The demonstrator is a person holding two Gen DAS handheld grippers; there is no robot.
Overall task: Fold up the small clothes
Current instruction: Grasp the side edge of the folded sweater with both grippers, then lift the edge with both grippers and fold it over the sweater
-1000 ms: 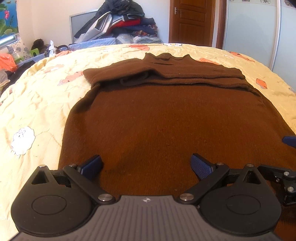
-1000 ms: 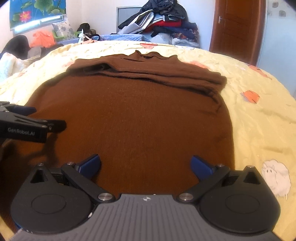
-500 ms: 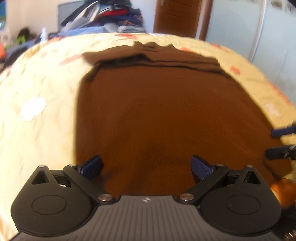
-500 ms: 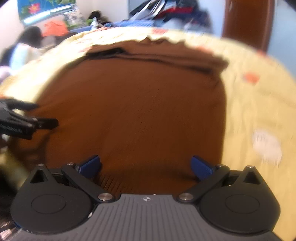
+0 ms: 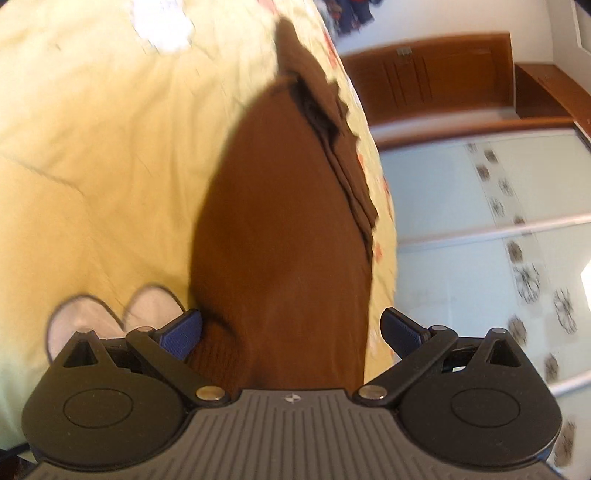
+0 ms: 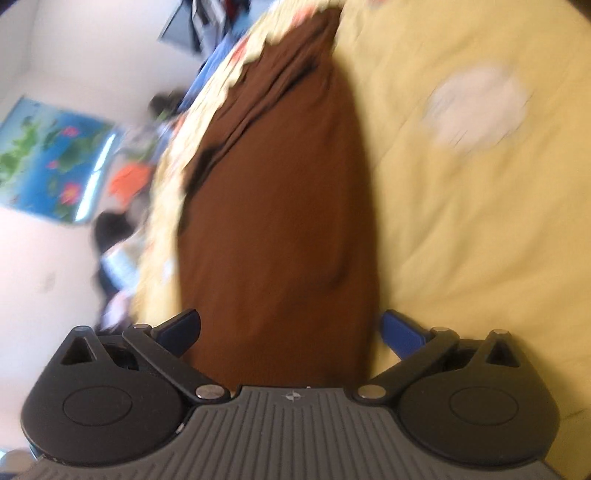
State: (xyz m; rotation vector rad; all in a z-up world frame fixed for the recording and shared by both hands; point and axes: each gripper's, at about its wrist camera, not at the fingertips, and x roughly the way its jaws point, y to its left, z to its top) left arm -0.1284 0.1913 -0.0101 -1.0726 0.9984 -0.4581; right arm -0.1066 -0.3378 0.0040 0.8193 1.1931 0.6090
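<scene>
A brown knit sweater (image 5: 288,229) lies on the yellow bedspread (image 5: 103,158), its sleeves folded across the far end. My left gripper (image 5: 291,328) is open and rolled onto its side, jaws straddling the sweater's near hem. In the right wrist view the sweater (image 6: 280,221) runs away from my right gripper (image 6: 290,328), which is also open, rolled the opposite way, jaws on either side of the hem. Both views are blurred. I cannot tell whether the blue pads (image 5: 183,334) touch the cloth.
A wooden door (image 5: 428,74) and pale sliding wardrobe panels (image 5: 480,229) stand beyond the bed. A poster (image 6: 48,158) hangs on the wall, with clutter and piled clothes (image 6: 199,18) past the bed's far side. White sheep prints (image 6: 476,107) dot the bedspread.
Both grippers have rolled about a quarter turn, left and right in opposite directions, and dropped to the sweater's hem. Jaws stay open. The sweater has not moved.
</scene>
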